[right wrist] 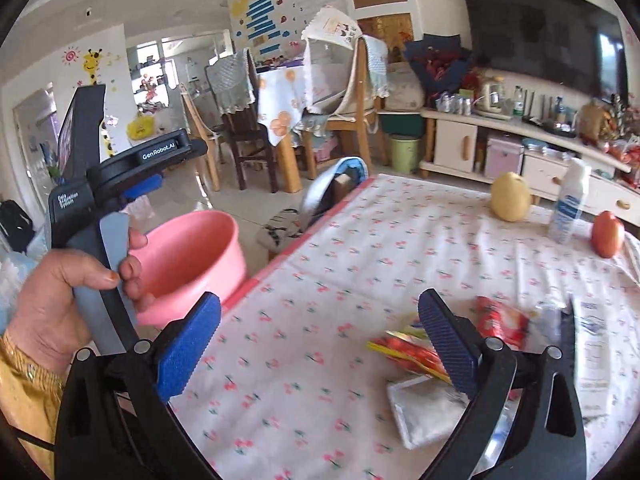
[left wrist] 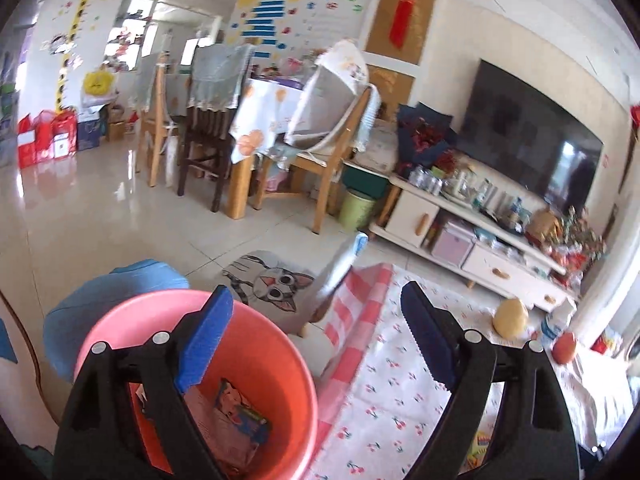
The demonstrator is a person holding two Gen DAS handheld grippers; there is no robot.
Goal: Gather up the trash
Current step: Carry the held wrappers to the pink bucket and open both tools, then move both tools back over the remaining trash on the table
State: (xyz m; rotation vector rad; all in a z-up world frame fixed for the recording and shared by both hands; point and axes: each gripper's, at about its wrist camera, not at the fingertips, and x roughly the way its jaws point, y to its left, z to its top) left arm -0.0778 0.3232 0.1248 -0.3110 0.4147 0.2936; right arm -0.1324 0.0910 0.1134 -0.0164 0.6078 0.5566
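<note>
Pink bucket (left wrist: 192, 364) beside the counter (right wrist: 320, 280) already held some wrappers (left wrist: 236, 420); more wrappers (right wrist: 412, 352) lay beyond it. Both tools, left (left wrist: 320, 336) and right (right wrist: 320, 340), stood released, grasping nothing.

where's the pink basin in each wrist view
Left wrist: pink basin sits bottom left, partly behind the fingers of the left gripper, with wrappers inside.
Right wrist: the basin is at middle left, beside the table edge, behind the hand.
Shared landmark: the yellow pear on the cherry-print tablecloth.
</note>
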